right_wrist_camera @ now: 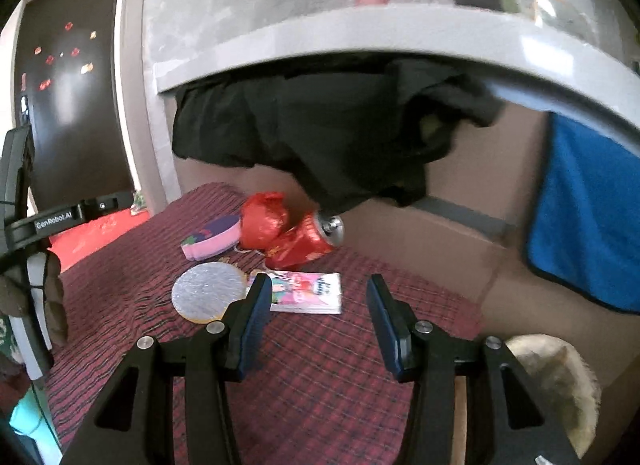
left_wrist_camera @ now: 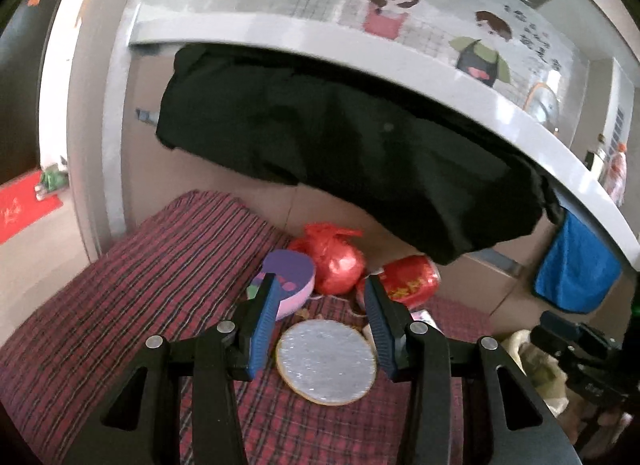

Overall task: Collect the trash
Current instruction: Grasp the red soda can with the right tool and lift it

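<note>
Both hand-held grippers hang over a red-and-black plaid mat (right_wrist_camera: 328, 377) on the floor, in front of a white counter edge (left_wrist_camera: 360, 49) with a black cloth (left_wrist_camera: 340, 137) draped below it; the left hand-held gripper (left_wrist_camera: 322, 305) has its blue-padded jaws spread with nothing pinched, and seen between them, on the mat, lies a round silver disc (left_wrist_camera: 326, 361) with a tan rim; the right hand-held gripper (right_wrist_camera: 320, 303) is likewise spread and empty, with bare mat between its jaws; the trash sits in a cluster at the far edge of the mat, near the cabinet front: a pink and purple round box (right_wrist_camera: 212, 239) on the left, a knotted red plastic bag (right_wrist_camera: 264, 219) just right of it, and a crushed red can (right_wrist_camera: 304, 241) touching the bag, its silver top facing right; a flat pink printed packet (right_wrist_camera: 312, 293) lies nearer, just right of the disc; a blue towel (right_wrist_camera: 588, 217) hangs at the far right.
</note>
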The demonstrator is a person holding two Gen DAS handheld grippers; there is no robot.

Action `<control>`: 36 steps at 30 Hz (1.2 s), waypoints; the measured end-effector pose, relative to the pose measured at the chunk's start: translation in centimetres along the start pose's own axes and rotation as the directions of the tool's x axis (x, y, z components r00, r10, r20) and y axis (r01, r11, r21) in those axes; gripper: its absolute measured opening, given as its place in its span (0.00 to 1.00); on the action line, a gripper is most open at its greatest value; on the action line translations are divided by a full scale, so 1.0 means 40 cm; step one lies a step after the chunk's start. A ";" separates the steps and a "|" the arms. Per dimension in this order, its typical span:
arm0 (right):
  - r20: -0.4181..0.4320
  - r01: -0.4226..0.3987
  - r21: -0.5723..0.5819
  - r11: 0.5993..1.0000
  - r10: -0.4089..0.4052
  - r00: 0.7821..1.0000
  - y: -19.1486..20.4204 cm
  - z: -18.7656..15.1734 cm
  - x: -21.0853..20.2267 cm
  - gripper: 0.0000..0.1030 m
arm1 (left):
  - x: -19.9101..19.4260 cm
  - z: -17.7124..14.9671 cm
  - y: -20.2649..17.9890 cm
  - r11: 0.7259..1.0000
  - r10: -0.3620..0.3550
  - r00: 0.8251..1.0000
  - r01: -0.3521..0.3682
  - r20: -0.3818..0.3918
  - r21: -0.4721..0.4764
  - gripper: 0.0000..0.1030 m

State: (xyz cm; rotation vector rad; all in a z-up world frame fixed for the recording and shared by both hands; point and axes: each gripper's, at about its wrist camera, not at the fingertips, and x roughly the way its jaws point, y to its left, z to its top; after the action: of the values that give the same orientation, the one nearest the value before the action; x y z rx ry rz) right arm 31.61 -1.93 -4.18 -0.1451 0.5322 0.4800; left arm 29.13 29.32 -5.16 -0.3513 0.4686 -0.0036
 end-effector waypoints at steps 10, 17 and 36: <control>-0.151 -0.085 0.041 0.996 0.091 0.984 0.024 -0.017 0.242 0.45 | 0.132 -0.074 0.031 0.999 -0.034 0.988 0.036 -0.149 0.016 0.45; -0.089 -0.086 0.119 0.989 0.097 0.991 -0.001 0.017 0.313 0.45 | 0.153 -0.071 0.042 1.000 -0.027 0.989 0.028 -0.146 0.006 0.45; -0.143 -0.114 0.138 0.984 0.133 0.981 -0.031 0.050 0.449 0.48 | 0.162 -0.087 0.083 1.000 -0.023 0.982 0.021 -0.188 -0.013 0.45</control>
State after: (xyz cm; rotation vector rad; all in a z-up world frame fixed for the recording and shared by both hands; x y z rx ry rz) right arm 46.64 4.72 -11.81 -0.0246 0.7226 0.5570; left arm 33.13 30.74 -12.03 -0.3687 0.6521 -0.0557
